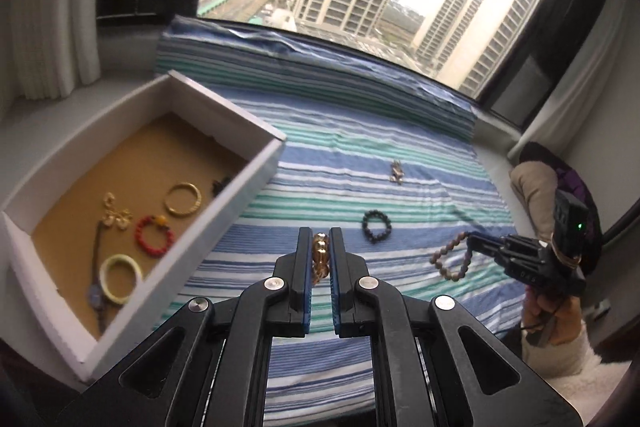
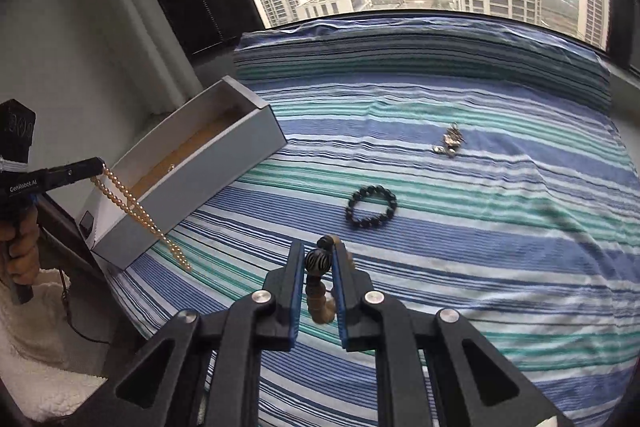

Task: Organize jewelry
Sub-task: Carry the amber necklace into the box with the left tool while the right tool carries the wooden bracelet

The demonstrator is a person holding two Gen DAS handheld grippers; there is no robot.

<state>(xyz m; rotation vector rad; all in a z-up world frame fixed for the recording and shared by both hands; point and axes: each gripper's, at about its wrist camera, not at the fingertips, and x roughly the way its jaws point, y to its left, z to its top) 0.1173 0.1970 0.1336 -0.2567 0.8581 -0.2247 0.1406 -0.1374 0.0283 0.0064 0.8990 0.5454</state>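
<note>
My left gripper point(image 1: 321, 233) is shut on a gold bead necklace point(image 1: 320, 259), which hangs from it beside the box in the right wrist view point(image 2: 136, 215). My right gripper point(image 2: 319, 247) is shut on a brown wooden bead bracelet point(image 2: 318, 287) with a striped dark bead; it also shows in the left wrist view point(image 1: 452, 255). A white box point(image 1: 256, 131) with a tan floor holds a gold bangle point(image 1: 183, 199), a red bead bracelet point(image 1: 155, 235), a pale ring bangle point(image 1: 120, 279) and other pieces. A black bead bracelet point(image 2: 371, 207) and a small silver piece point(image 2: 450, 143) lie on the striped cloth.
The blue, green and white striped cloth point(image 2: 500, 247) covers a window ledge with a raised padded back under a large window. White curtains point(image 1: 44, 27) hang at the left. A dark and beige cushion point(image 1: 544, 183) lies at the right end.
</note>
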